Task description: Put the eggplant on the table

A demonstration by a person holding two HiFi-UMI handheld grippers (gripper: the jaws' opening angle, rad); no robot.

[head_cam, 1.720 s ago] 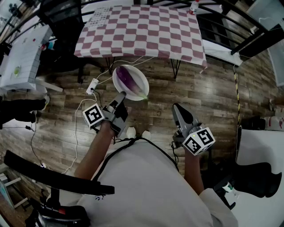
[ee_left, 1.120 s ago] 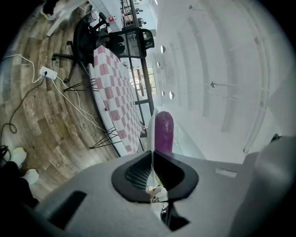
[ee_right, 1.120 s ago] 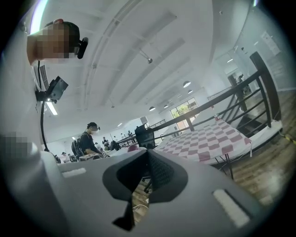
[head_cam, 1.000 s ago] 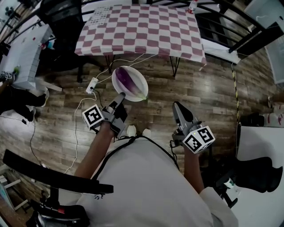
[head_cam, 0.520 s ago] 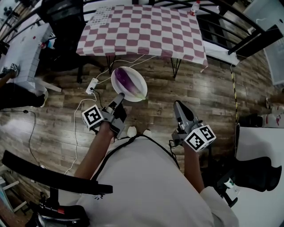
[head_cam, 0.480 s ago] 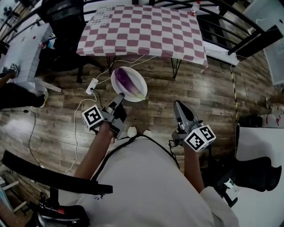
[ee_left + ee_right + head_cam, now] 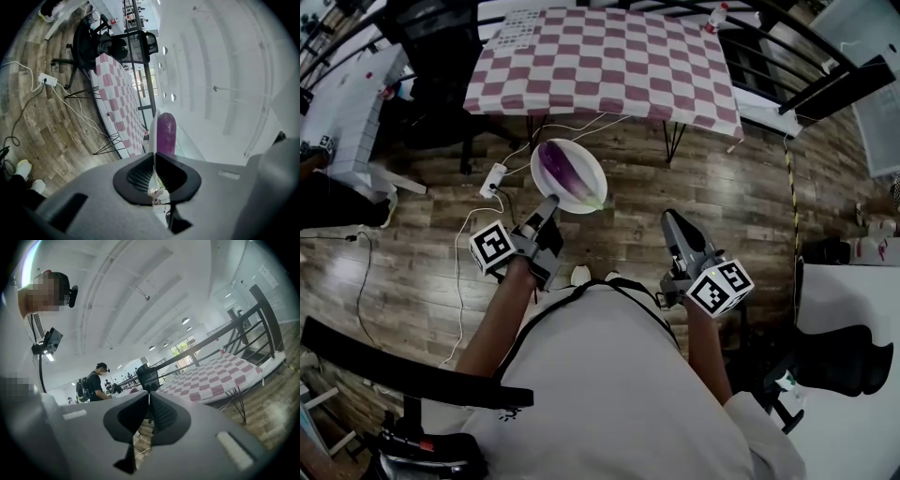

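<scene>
A purple eggplant (image 7: 558, 167) lies on a white plate (image 7: 593, 176), held out level over the wooden floor. My left gripper (image 7: 548, 202) is shut on the plate's near rim. In the left gripper view the plate (image 7: 153, 133) shows edge-on between the pads, with the eggplant (image 7: 166, 133) just beyond them. The table (image 7: 600, 66) with the pink-and-white checked cloth stands ahead, past the plate. My right gripper (image 7: 669, 218) hangs to the right, jaws shut with nothing between them, pointing toward the table (image 7: 211, 376).
A power strip (image 7: 494, 178) and white cables lie on the floor under the plate. A black office chair (image 7: 441, 42) stands left of the table, and a black railing (image 7: 787, 66) to its right. A white desk (image 7: 347, 112) is at far left. A person with a backpack (image 7: 93, 383) stands in the distance.
Both grippers have drifted a little toward the checked table, and the plate with the eggplant has come along. Neither grip has changed.
</scene>
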